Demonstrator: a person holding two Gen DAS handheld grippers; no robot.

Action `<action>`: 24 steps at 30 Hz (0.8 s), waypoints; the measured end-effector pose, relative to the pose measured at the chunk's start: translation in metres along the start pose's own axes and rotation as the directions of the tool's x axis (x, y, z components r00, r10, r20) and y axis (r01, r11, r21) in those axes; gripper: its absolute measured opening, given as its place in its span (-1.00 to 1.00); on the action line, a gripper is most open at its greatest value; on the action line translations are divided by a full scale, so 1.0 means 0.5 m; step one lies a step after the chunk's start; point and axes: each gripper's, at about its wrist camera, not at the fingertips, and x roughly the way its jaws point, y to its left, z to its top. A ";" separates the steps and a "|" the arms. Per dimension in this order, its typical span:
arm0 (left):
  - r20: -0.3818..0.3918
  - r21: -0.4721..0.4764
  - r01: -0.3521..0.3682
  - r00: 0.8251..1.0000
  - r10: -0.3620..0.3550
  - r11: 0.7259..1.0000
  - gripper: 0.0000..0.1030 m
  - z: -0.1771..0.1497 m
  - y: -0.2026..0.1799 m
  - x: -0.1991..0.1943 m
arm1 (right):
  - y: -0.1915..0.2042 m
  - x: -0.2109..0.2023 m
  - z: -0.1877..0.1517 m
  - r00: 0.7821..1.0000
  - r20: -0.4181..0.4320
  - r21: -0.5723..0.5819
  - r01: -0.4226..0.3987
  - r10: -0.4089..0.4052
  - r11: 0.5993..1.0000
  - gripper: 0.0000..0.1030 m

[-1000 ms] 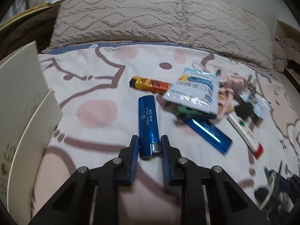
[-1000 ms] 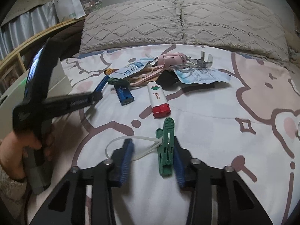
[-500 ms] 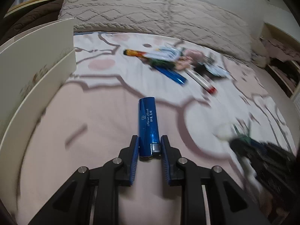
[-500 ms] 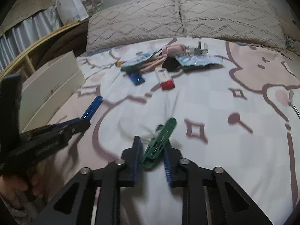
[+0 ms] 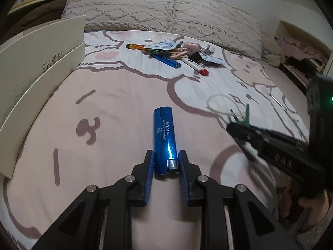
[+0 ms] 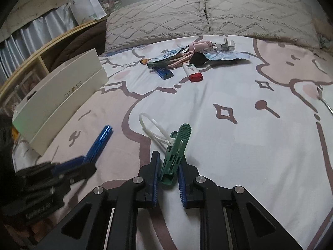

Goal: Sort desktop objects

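Note:
My left gripper (image 5: 165, 158) is shut on a blue lighter (image 5: 165, 133), gripped at its metal end, which sticks forward above the bedsheet. The right wrist view shows the same lighter (image 6: 100, 141) at the lower left in the left gripper (image 6: 83, 164). My right gripper (image 6: 168, 162) is shut on a green clothes peg (image 6: 177, 150) that tilts up and to the right. A white plastic loop (image 6: 152, 127) lies on the sheet and reaches the peg. A pile of small objects (image 5: 172, 54) lies further back, near the pillows.
A cream shoe box (image 6: 62, 104) stands on the left of the bed. The pile includes a second blue lighter (image 6: 164, 73), a red-capped white stick (image 6: 192, 73), packets and a pink item. A fork (image 6: 323, 98) lies at the right edge. Pillows (image 6: 208, 16) line the back.
The left gripper carried the blue lighter back from the pile toward the near side, by the box. The right gripper's fingers closed on the green peg and pulled back a little.

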 end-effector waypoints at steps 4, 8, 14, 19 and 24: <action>-0.004 0.045 -0.019 1.000 0.019 0.999 -0.55 -0.017 -0.019 -0.013 | 0.001 0.001 -0.001 1.000 -0.004 0.002 0.001 -0.001 1.000 -0.65; -0.011 0.066 -0.033 0.999 0.034 0.997 -0.54 -0.032 -0.024 -0.023 | 0.004 0.002 0.000 1.000 -0.007 -0.003 0.009 -0.009 1.000 -0.65; -0.024 0.089 -0.089 0.996 0.091 0.992 -0.54 -0.041 -0.038 -0.030 | -0.001 0.003 -0.008 0.999 -0.035 0.033 0.007 -0.006 0.999 -0.65; -0.040 0.086 -0.107 0.993 0.110 0.991 -0.54 -0.045 -0.036 -0.037 | 0.006 -0.007 -0.019 0.999 -0.038 0.039 0.027 -0.025 0.999 -0.65; -0.047 0.088 -0.120 0.991 0.125 0.989 -0.53 -0.052 -0.022 -0.048 | 0.013 -0.024 -0.037 0.999 -0.026 0.045 0.027 -0.026 0.999 -0.65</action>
